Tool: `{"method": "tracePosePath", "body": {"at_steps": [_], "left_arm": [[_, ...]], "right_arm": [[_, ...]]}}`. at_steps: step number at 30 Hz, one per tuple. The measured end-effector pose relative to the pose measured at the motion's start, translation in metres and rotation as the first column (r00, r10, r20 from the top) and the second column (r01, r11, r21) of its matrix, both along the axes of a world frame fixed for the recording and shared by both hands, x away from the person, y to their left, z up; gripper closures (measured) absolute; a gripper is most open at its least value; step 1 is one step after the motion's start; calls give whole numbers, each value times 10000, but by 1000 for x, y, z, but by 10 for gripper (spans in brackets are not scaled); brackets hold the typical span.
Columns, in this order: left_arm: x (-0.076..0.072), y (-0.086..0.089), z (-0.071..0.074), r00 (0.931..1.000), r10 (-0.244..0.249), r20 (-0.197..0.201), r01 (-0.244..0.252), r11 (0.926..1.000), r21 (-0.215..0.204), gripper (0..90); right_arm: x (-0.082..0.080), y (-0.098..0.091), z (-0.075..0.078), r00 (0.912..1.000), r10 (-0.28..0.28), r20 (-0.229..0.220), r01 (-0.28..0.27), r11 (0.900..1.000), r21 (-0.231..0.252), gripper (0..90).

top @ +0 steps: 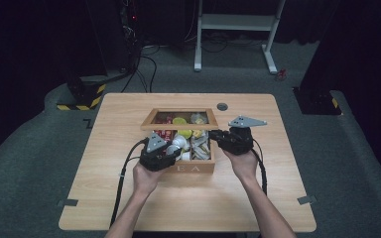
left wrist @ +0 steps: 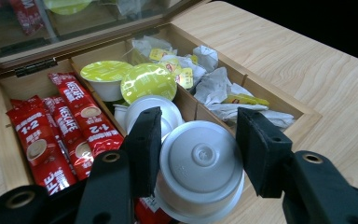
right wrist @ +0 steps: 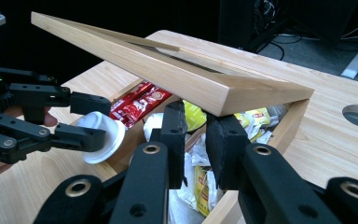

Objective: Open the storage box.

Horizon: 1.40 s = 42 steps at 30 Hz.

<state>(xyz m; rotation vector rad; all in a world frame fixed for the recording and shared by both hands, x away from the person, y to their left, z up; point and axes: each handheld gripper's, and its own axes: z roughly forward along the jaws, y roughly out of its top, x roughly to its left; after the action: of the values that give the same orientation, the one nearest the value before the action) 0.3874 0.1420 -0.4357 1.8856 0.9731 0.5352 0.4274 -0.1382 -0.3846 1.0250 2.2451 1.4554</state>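
At centre frame over the wooden box [top: 178, 168], left gripper [left wrist: 198, 154] clamps a white cup [left wrist: 200, 170], right gripper [right wrist: 196, 135] narrowly parted, grasping nothing, beneath the raised lid [right wrist: 168, 74]

Left gripper [top: 177, 147] points to 2 o'clock, jaws parted, something clamped between. Right gripper [top: 212, 135] points to 9 o'clock, jaws nearly closed.

Printed in white on the red foil coffee sachets [left wrist: 77, 121] in the box's left compartment: "NESCAFE" and "1+2". Carved on the front face of the wooden compartment box [top: 193, 169]: "E A", earlier letters hidden behind the hand. Print on the small yellow tea-bag tags [left wrist: 185, 77]: too small to read.
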Motion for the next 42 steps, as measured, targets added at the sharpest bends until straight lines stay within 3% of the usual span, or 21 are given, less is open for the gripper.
{"method": "tracePosePath", "body": {"at_steps": [25,42], "left_arm": [[-10,29,7,9989,466,94,-466,9989,26,520],[-17,53,12,9946,1001,259,-995,9947,-241,520]], "right_arm": [[0,1,0,10000,-11,-24,11,10000,3,774],[0,1,0,10000,-20,-21,20,10000,18,774]]}}
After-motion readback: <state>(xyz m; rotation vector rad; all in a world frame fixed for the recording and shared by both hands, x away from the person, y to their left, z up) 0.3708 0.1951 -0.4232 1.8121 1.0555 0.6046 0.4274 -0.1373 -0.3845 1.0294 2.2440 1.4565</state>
